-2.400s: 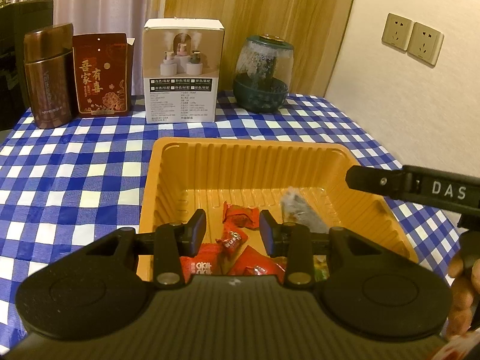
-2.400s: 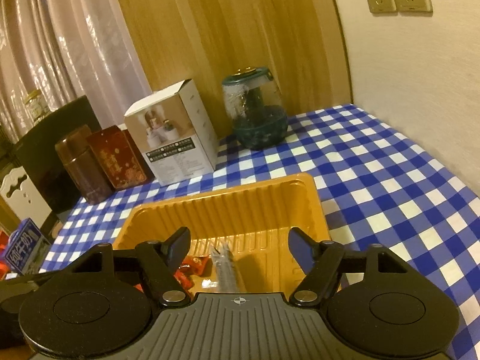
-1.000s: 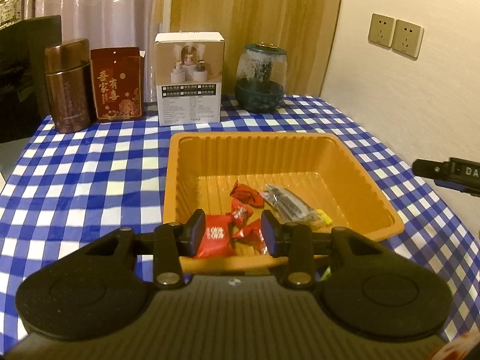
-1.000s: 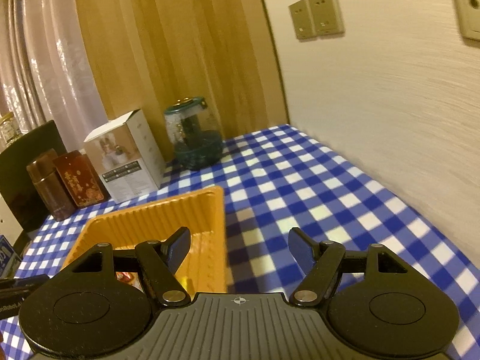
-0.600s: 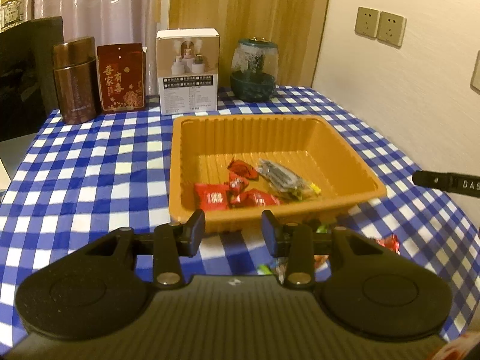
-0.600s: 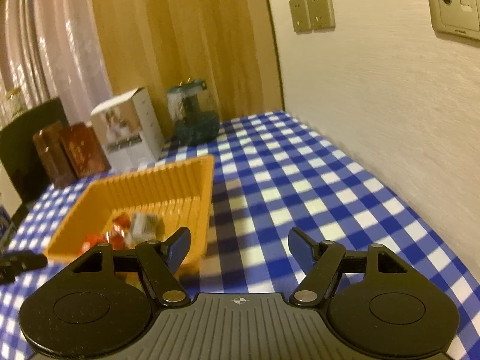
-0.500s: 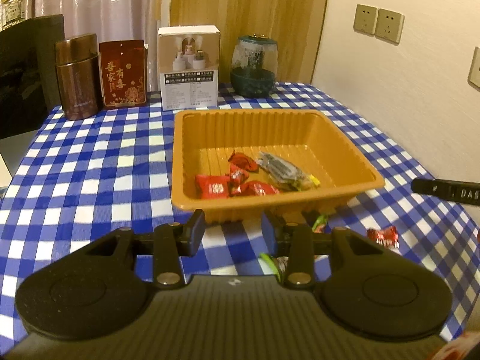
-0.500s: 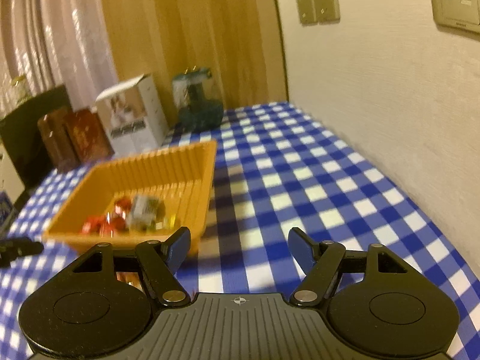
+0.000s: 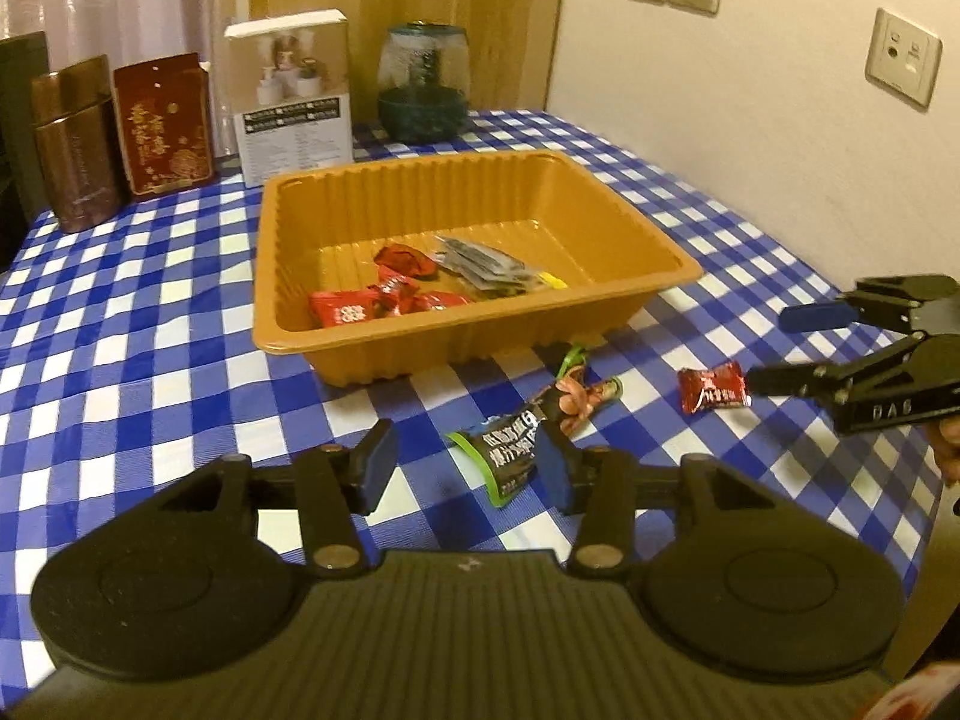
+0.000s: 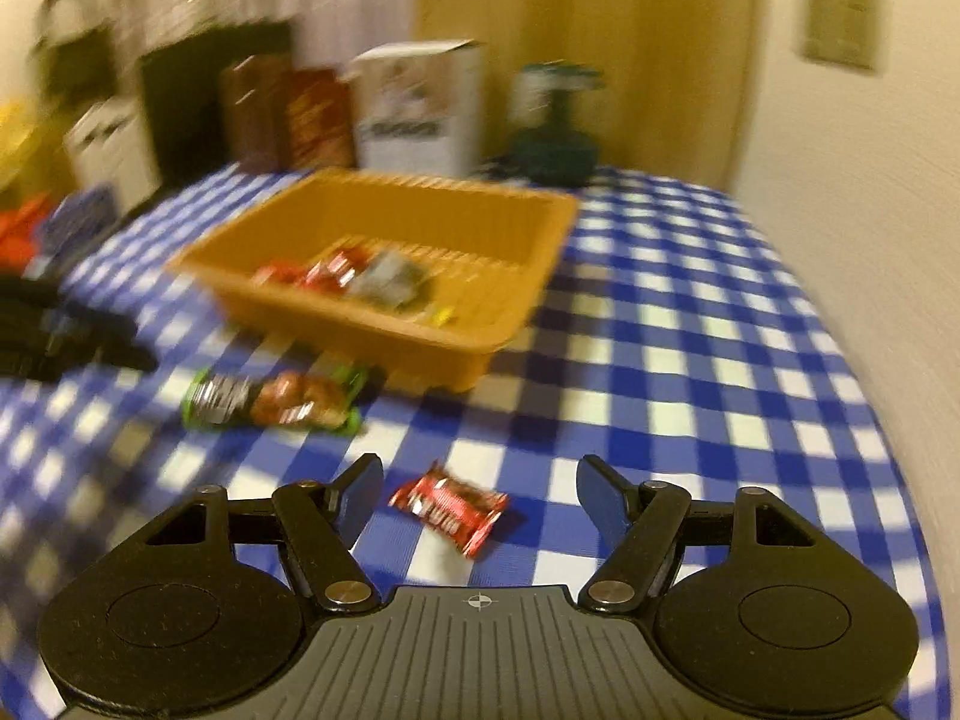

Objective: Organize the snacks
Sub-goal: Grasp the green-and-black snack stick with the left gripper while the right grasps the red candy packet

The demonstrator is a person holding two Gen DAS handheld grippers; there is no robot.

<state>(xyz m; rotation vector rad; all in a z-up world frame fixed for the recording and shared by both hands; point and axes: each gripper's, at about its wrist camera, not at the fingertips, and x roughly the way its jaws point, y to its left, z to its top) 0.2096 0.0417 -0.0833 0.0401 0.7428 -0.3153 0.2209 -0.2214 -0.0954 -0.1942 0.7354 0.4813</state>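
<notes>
An orange tray [image 9: 600, 324] on the checked table holds several red candies [image 9: 348, 309] and a grey packet [image 9: 486, 264]. In front of it lie a dark green-edged snack packet [image 9: 510, 438] and a red candy [image 9: 714, 387]. My left gripper [image 9: 465, 468] is open, just before the dark packet. My right gripper [image 10: 480, 492] is open over the red candy [image 10: 450, 507], which lies between its fingers; it also shows in the left wrist view [image 9: 810, 348]. The tray [image 10: 492, 330] and packet [image 10: 270, 399] show blurred.
At the table's back stand a brown canister [image 9: 75, 144], a red box [image 9: 165, 120], a white box [image 9: 294, 96] and a glass jar [image 9: 423, 81]. A wall runs along the right side. The table's front-right edge [image 9: 918, 528] is close.
Both grippers have pulled back from the tray toward the table's front. The loose snacks came into view; my right gripper swung left and down over the red candy.
</notes>
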